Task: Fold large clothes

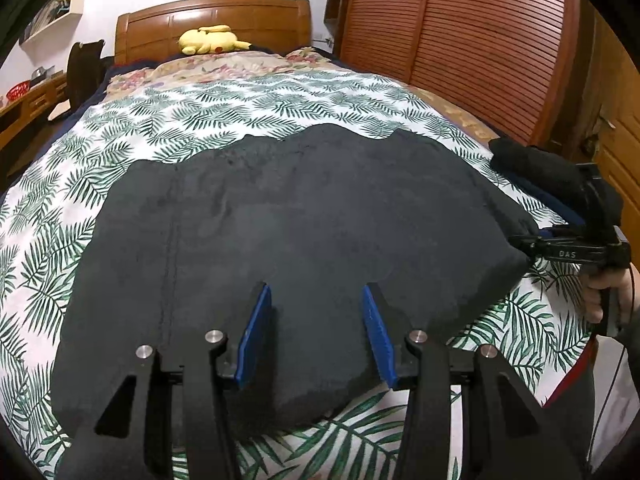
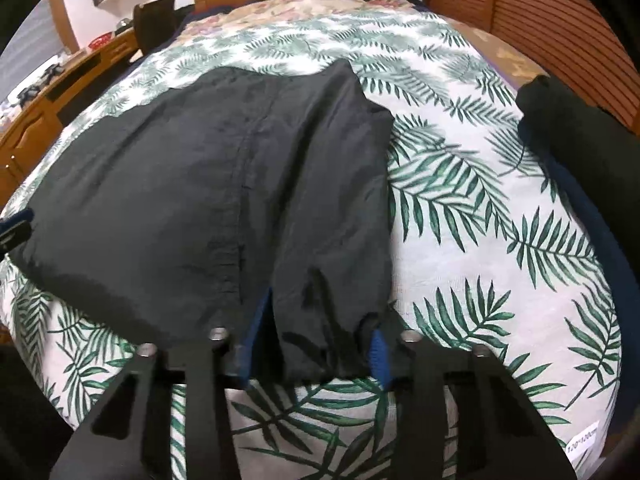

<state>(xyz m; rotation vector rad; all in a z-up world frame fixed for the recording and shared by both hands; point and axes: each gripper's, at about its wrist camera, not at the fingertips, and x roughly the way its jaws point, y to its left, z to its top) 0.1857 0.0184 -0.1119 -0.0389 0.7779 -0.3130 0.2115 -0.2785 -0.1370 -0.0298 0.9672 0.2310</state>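
Observation:
A large black garment (image 1: 288,216) lies spread flat on the leaf-print bedspread (image 1: 240,108). My left gripper (image 1: 316,286) is open just over the garment's near hem. Its blue pads stand apart with only flat cloth under them. The right gripper (image 1: 520,246) shows at the garment's right corner, held by a hand (image 1: 604,292). In the right wrist view the garment (image 2: 200,184) has a bunched fold of its near edge filling the gap between the blue pads of my right gripper (image 2: 320,312). The cloth hides the fingertips.
A pile of dark clothes (image 1: 552,168) (image 2: 580,132) sits at the bed's right edge. A yellow plush toy (image 1: 212,38) lies by the wooden headboard. Slatted wardrobe doors (image 1: 460,40) stand to the right, and a wooden desk (image 2: 48,92) to the left.

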